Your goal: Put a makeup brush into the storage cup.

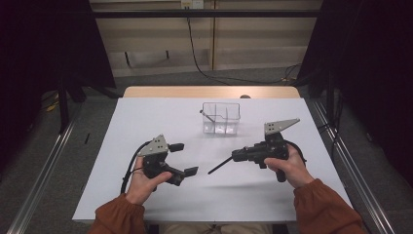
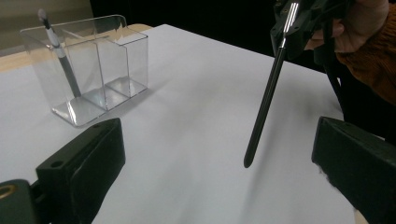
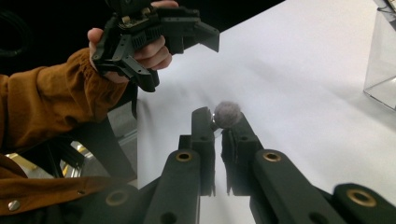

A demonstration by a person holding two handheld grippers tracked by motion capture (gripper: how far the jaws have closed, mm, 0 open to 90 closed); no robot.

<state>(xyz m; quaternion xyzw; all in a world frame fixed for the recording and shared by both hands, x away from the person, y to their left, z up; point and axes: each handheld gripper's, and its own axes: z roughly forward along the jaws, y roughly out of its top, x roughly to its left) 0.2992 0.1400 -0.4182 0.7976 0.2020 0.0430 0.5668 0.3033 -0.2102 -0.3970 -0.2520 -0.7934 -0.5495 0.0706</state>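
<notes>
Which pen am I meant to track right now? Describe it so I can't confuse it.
On the white table, look in front of the clear three-part holder, toward the person's right hand. The black pen juts from the shut right claw, off the table. The other pen stands in the holder's end compartment.

Pen (image 3: 227,114) tip perhaps blurred beyond the right tool (image 3: 219,122)

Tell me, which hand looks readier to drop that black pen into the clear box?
Probably the right. The right gripper is already clamped on the black pen, with the clear box just beyond it. The left gripper is open and holds nothing.
</notes>
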